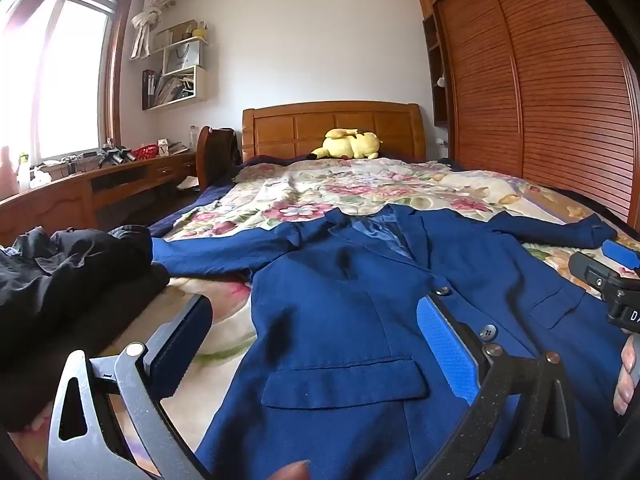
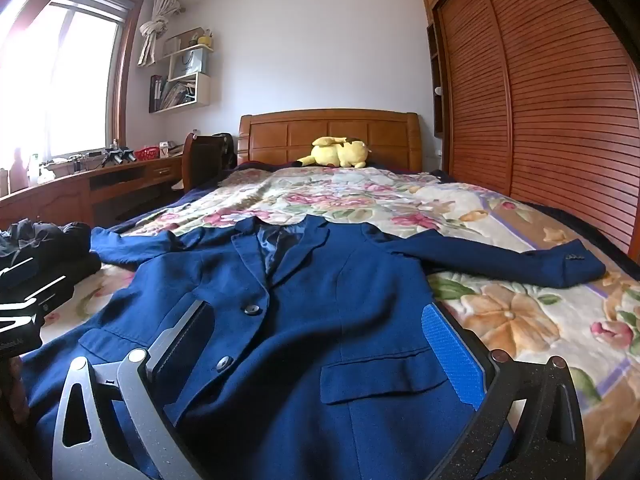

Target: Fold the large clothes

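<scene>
A navy blue woven suit jacket [image 2: 312,320] is lying face up and spread flat on the floral-print bedspread [image 2: 500,312], collar pointing away from both tools, 2 dark buttons fastened, sleeves stretching out to either side. The left gripper [image 1: 316,344] is hovering above the jacket's lower front, jaws spread wide, nothing between them. The right gripper [image 2: 320,344] is hovering over the hem near a flap pocket, likewise released and gripping nothing. A heap of black garments [image 1: 64,276] is sitting left of the left gripper. Far ahead, a yellow plush toy [image 2: 336,152] is resting against the wooden headboard [image 2: 328,128].
</scene>
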Available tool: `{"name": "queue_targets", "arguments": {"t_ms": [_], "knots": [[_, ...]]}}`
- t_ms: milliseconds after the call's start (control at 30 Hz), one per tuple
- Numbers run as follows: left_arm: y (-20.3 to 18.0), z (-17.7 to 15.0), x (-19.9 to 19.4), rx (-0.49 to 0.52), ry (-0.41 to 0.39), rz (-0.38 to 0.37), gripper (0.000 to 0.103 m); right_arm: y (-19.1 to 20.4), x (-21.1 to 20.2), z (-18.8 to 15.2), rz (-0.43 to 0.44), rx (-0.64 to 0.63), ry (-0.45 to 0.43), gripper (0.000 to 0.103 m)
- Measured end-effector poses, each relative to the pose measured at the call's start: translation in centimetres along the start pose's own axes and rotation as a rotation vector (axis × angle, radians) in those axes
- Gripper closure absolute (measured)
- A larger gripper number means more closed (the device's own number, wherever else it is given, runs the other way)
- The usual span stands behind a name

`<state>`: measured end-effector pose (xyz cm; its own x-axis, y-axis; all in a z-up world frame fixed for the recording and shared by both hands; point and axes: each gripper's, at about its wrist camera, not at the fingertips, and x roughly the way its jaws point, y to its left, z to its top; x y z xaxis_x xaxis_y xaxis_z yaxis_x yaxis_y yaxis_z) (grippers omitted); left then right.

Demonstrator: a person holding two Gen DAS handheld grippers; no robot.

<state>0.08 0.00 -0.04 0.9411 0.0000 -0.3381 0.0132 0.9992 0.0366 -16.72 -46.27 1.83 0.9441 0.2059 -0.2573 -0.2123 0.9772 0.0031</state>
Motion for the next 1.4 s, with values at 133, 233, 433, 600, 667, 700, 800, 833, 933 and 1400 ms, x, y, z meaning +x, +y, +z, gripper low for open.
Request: {"name": "queue_targets", "arguments": {"t_ms": [133,233,433,600,667,700,800,833,933,1400], "knots": [[-0.14,-0.04,-0.14,0.015,-0.02,0.007,0.0,-0.01,0.0,0.0,0.0,0.001,-0.002,0.0],[-0.11,-0.04,-0.14,0.012,-0.019,0.006,0.0,-0.01,0.02,0.01,0.0,0.0,0.0,0.0],[-0.1,-0.04,-0.13,0.011,-0.018,0.006,0.001,0.0,0.01,0.02,-0.002,0.001,-0.001,0.0],[-0.2,-0.11,-0.07,0.011,-0.019,0.005,0.0,0.01,0.03,0.03,-0.002,0.001,0.001,0.0],[-0.16,-0.24,-0.49,0.011,-0.02,0.004,0.001,0.02,0.03,0.03,-0.001,0.001,0.001,0.0],[-0.18,-0.26,-0.5,0.012,-0.02,0.004,0.0,0.03,0.04,0.03,-0.002,0.001,0.001,0.0],[-0.19,-0.27,-0.5,0.012,-0.021,0.004,0.0,0.05,0.06,0.04,-0.002,0.001,0.002,0.0],[-0.17,-0.24,-0.49,0.012,-0.021,0.005,0.001,0.05,0.06,0.04,-0.002,0.001,0.001,0.0],[-0.19,-0.24,-0.51,0.012,-0.021,0.005,0.001,0.06,0.07,0.03,-0.002,0.001,0.003,0.0],[-0.21,-0.25,-0.53,0.014,-0.024,0.006,0.0,0.08,0.08,0.02,-0.002,0.002,0.003,0.0]]}}
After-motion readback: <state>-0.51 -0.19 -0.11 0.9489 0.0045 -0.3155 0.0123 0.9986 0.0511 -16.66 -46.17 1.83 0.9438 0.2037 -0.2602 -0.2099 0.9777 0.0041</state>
